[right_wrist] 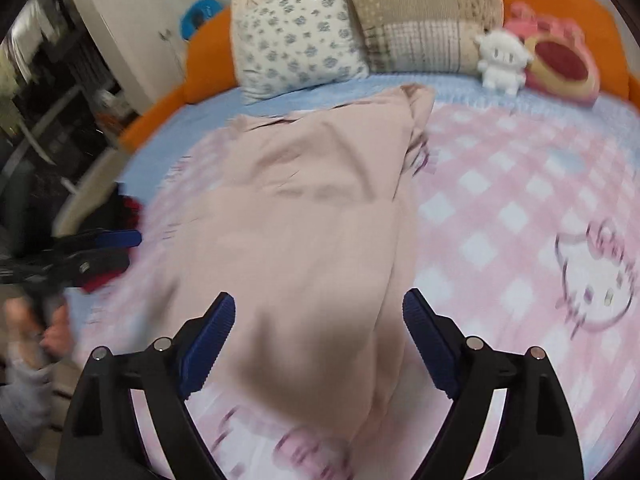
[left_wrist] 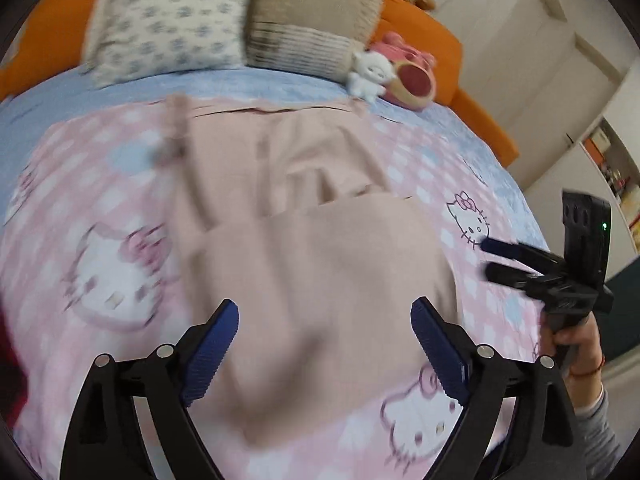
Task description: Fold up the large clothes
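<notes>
A: Nearest the left wrist camera is the left gripper [left_wrist: 325,322], its 2 blue-padded fingers [left_wrist: 212,350] spread wide with nothing clamped. The beige garment [left_wrist: 320,272] lies under and between them, but the pads do not press on it.

B: Same on the other side. The right gripper [right_wrist: 319,316] stands released, its jaws wide apart, the same beige cloth below the gap and no pad pinching it.

A: Where does the garment sit?

B: Spread on the bed, on top of the pink checked blanket [right_wrist: 500,208] with cartoon cat faces. It runs from just in front of both grippers up toward the pillows, with a folded-over layer near the camera and creases further up.

A: From the left view the right gripper shows at the right edge, held in a hand [left_wrist: 576,340] with a grey sleeve, over the pink blanket beside the garment.

B: At the head of the bed I see 2 pillows, a floral one [right_wrist: 296,44] and a beige patchwork one [right_wrist: 424,20], then a small white plush toy [right_wrist: 502,60] touching a pink round plush [right_wrist: 560,56]. An orange bed frame [right_wrist: 204,64] curves behind them. Much of both views is blurred.
</notes>
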Demonstrator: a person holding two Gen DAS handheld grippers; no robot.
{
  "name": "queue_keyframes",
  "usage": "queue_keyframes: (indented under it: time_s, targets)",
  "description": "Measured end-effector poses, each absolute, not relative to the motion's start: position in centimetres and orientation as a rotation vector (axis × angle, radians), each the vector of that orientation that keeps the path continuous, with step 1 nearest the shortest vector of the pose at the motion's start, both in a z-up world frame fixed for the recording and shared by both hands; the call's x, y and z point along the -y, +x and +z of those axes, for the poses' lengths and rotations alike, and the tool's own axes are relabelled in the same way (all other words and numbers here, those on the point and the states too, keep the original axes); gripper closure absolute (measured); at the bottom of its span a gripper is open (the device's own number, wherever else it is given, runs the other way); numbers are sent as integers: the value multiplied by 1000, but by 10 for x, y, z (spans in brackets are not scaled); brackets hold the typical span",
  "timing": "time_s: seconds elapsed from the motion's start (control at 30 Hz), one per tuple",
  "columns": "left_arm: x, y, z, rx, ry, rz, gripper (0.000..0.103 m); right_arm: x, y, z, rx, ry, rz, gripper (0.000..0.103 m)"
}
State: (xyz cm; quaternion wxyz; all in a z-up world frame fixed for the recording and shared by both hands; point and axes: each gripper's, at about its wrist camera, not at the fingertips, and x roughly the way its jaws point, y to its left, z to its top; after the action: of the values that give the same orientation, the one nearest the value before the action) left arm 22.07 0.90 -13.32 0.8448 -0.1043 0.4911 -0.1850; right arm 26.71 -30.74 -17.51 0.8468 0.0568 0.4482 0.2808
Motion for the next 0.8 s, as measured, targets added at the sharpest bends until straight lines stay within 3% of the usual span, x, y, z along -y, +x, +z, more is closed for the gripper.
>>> queue_keyframes:
  time_s: [0.3,0.57,0.6,0.63,0.7,0.8]
  targets:
    - [-85,181,-239,-1272,-665,-385,13,357,243,-259,-1260,610,649,18]
    - [-79,182,-286,-1229,-862,-448,10,348,249,-312,-1341,813,636,18]
    - [-79,183,-286,-1227,-874,-457,12,348,250,-313,-1337,833,642,19]
    - [-77,184,-287,-1230,-891,-474,23,347,252,-313,-1329,871,659,19]
    - [-72,183,-290,-1263,-919,-490,28,348,257,-314,-1318,943,670,20]
    - [-65,180,-292,-1274,-906,-486,34,347,261,-316,-1322,956,677,36]
